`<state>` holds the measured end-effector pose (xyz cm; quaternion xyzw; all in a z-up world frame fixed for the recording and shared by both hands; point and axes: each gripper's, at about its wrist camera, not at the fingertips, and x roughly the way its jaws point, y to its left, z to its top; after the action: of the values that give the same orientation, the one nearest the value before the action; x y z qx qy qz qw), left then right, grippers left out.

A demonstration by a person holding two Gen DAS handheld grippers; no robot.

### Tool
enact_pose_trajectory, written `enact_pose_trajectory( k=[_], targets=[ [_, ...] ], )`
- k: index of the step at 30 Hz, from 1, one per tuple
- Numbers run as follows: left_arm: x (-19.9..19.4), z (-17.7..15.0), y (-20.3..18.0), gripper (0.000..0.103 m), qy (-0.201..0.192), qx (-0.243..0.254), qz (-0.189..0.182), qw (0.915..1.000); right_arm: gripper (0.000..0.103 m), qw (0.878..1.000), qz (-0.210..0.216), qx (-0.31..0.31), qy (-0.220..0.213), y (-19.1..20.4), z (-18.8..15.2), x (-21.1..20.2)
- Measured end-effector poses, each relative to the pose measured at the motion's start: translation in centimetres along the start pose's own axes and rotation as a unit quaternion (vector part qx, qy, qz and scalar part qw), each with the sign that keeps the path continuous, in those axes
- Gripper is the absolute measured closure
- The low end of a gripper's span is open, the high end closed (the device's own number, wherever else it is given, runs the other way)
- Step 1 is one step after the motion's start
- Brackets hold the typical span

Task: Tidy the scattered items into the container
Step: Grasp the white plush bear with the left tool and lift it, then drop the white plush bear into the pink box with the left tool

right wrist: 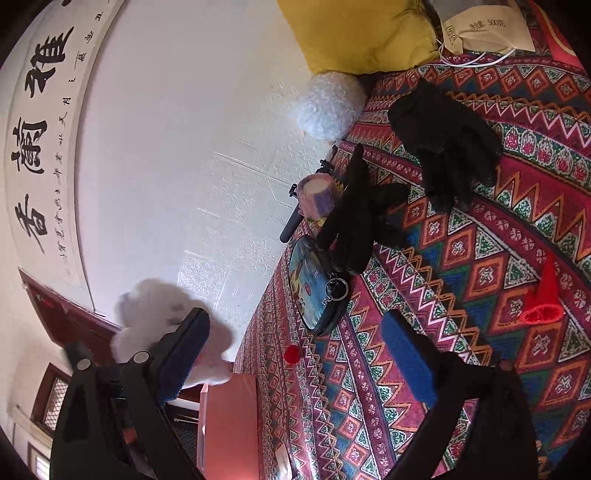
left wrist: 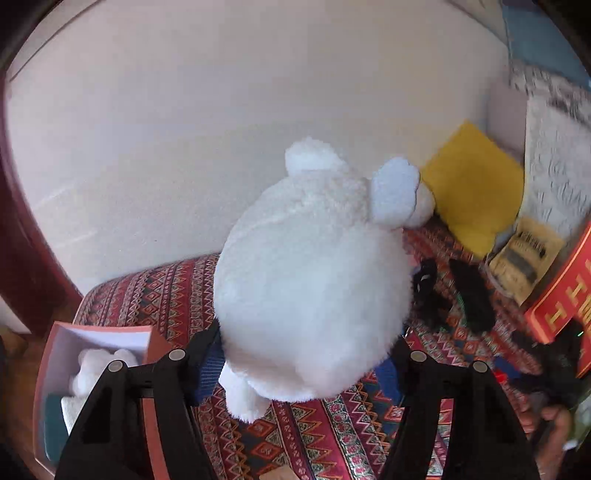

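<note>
Held in the left gripper [left wrist: 306, 354]: a large white plush toy [left wrist: 314, 280], round and fluffy, its lower body squeezed between the two blue-padded jaws, raised clear of the patterned red bedspread [left wrist: 317, 435]. Below and to the left, on the floor beside the bed, an open pink box [left wrist: 55, 354] with white inner walls, already holding another white soft item and something teal. Right gripper [right wrist: 303, 354] spread wide with nothing between its jaws, hovering over the bedspread near the bed's edge. Still scattered on the bed in the right wrist view: a pair of black gloves, one [right wrist: 443, 140] further back and one [right wrist: 354, 214] nearer; a small pouch with a cartoon print and a key ring [right wrist: 314, 288]; a small purple and pink roll [right wrist: 317, 195]; a red cone [right wrist: 543, 291]; a small red disc [right wrist: 291, 354]; a fluffy white ball [right wrist: 328, 107] against a yellow cushion [right wrist: 354, 33]. Step in hand, as judged: carrying the plush toy from the bed toward the box. Next move likely calls for swinging the toy left and down until centred above the box opening, then spreading the jaws to drop it. Possible snag: toy looks bulky against the box mouth, so may need lowering and a push to settle beside what already lies inside.
</note>
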<state>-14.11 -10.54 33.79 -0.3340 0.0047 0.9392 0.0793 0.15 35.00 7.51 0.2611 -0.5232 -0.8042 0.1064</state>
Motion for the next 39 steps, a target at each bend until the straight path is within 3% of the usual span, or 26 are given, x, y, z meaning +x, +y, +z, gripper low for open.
enact_pose_trajectory(
  k=[2,5,8,9,10,12,13,14,15,16,17,18,19,20,22,23,25,27,29,32,36,39],
  targets=[
    [-4.6,0.6,4.4,0.036,-0.024,-0.058,-0.015,0.9979,0.008,1.000,-0.003,0.001,0.004,0.0,-0.3,0.2],
    [-10.3,0.2,11.2,0.035,-0.062,-0.137,-0.027,0.9882,0.008,1.000,-0.011,-0.001,0.007,0.0,-0.7,0.4],
    [-14.1,-0.8,17.6,0.034,-0.099,-0.212,-0.058,0.9706,0.008,1.000,-0.022,-0.006,0.003,0.1,-1.1,0.4],
    [-14.7,-1.4,19.7,0.033,-0.112,-0.244,-0.082,0.9597,0.008,1.000,-0.024,-0.008,0.002,0.2,-1.1,0.4],
    [-14.9,-2.2,22.0,0.033,-0.127,-0.285,-0.114,0.9433,0.008,1.000,-0.027,-0.010,0.001,0.3,-1.2,0.4],
    [-14.2,-4.5,26.5,0.028,-0.153,-0.366,-0.173,0.9014,0.008,0.999,-0.034,-0.017,0.002,0.5,-1.4,0.6],
    [-13.2,-6.2,28.8,0.025,-0.162,-0.406,-0.188,0.8796,0.008,0.999,-0.037,-0.020,0.003,0.5,-1.5,0.8],
    [-12.1,-7.9,30.8,0.019,-0.164,-0.439,-0.186,0.8637,0.008,0.999,-0.039,-0.021,0.006,0.5,-1.7,1.0],
    [-10.7,-9.7,33.1,0.015,-0.154,-0.469,-0.161,0.8547,0.008,0.999,-0.040,-0.021,0.010,0.5,-1.9,1.3],
    [-9.0,-11.7,35.3,0.015,-0.128,-0.496,-0.107,0.8522,0.008,0.999,-0.040,-0.021,0.015,0.5,-2.0,1.6],
    [-7.5,-14.1,36.7,0.015,-0.093,-0.518,-0.028,0.8501,0.008,0.999,-0.040,-0.022,0.020,0.5,-2.2,1.9],
    [-6.2,-16.4,37.9,0.015,-0.052,-0.531,0.056,0.8437,0.008,0.999,-0.040,-0.024,0.025,0.5,-2.3,2.2],
    [-5.4,-18.5,39.3,0.015,-0.015,-0.539,0.116,0.8340,0.008,0.998,-0.040,-0.026,0.028,0.5,-2.3,2.4],
    [-5.1,-20.5,40.5,0.015,0.007,-0.546,0.139,0.8259,0.008,0.998,-0.040,-0.027,0.031,0.6,-2.4,2.5],
    [-5.4,-23.1,41.8,0.015,0.033,-0.548,0.162,0.8202,0.008,0.998,-0.039,-0.030,0.036,0.7,-2.5,2.8],
    [-5.9,-23.7,42.0,0.018,0.038,-0.540,0.169,0.8236,0.008,0.998,-0.037,-0.031,0.037,0.8,-2.5,2.8],
    [-7.3,-24.0,42.1,0.018,0.035,-0.515,0.172,0.8389,0.008,0.998,-0.036,-0.035,0.037,0.9,-2.5,2.8],
    [-8.8,-22.9,41.4,0.018,0.049,-0.477,0.217,0.8503,0.008,0.998,-0.037,-0.032,0.036,0.8,-2.6,2.7],
    [-9.6,-21.0,39.8,0.018,0.043,-0.438,0.220,0.8707,0.008,0.999,-0.033,-0.021,0.036,0.5,-2.5,2.5],
    [-9.6,-16.4,34.4,0.018,0.030,-0.358,0.224,0.9061,0.008,0.999,-0.030,-0.010,0.022,0.1,-2.2,1.7],
    [-5.7,-10.6,23.7,0.013,0.039,-0.234,0.169,0.9568,0.008,1.000,-0.023,0.017,-0.003,-0.6,-1.4,0.2],
    [-0.3,-7.2,13.8,0.012,0.063,-0.167,0.092,0.9795,0.008,0.999,-0.018,0.039,-0.017,-1.5,-0.7,-0.8]
  ],
)
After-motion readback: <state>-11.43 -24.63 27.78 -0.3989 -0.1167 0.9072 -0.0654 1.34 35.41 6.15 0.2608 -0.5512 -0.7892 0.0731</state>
